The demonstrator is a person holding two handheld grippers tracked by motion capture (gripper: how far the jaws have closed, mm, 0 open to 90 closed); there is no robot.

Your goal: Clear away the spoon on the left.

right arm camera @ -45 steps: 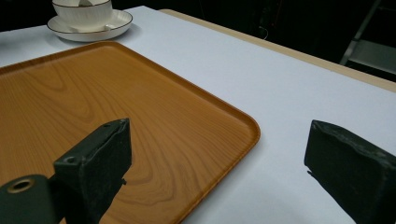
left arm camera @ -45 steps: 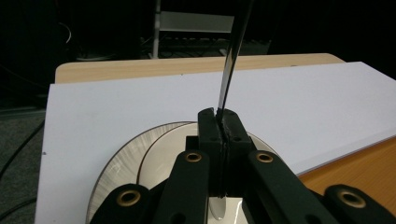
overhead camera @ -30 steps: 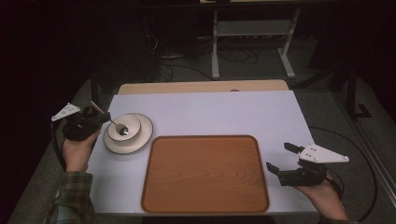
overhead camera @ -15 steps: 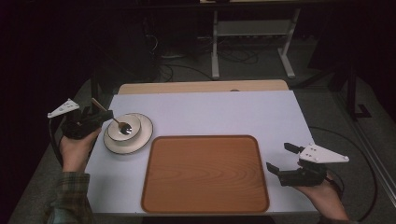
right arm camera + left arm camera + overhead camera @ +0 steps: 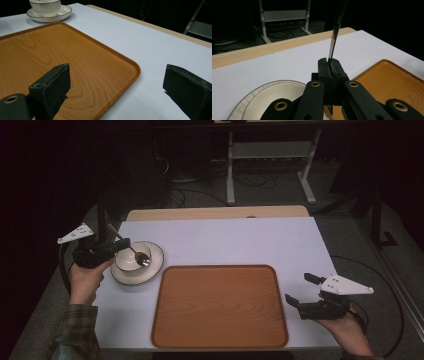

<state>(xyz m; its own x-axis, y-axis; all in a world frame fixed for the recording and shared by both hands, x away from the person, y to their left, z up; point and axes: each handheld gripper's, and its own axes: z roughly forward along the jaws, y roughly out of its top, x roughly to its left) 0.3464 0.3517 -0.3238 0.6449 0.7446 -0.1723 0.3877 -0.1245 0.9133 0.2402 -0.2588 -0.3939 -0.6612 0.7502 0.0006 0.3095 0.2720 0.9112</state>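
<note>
A white cup [image 5: 126, 262] stands on a white saucer [image 5: 153, 266] at the table's left, seen far off in the right gripper view as cup [image 5: 45, 6] and saucer [image 5: 56, 15]. My left gripper [image 5: 121, 246] is shut on a metal spoon [image 5: 135, 253], whose bowl end hangs over the cup and whose handle points up and left. In the left gripper view the left gripper [image 5: 330, 67] pinches the spoon [image 5: 335, 35] above the saucer [image 5: 259, 96]. My right gripper [image 5: 302, 289] is open with nothing in it by the tray's right edge, its jaws wide apart in its own view [image 5: 117, 86].
A wooden tray [image 5: 220, 307] lies bare at the front middle of the white table top [image 5: 240, 240], also in view as the tray [image 5: 50, 50] and the tray [image 5: 394, 80]. Past the table's far wooden edge, a metal stand [image 5: 272, 155] and cables sit on the dark floor.
My left gripper has risen a little with the spoon, and the spoon's bowl end has moved right over the cup. The right gripper has stayed where it was.
</note>
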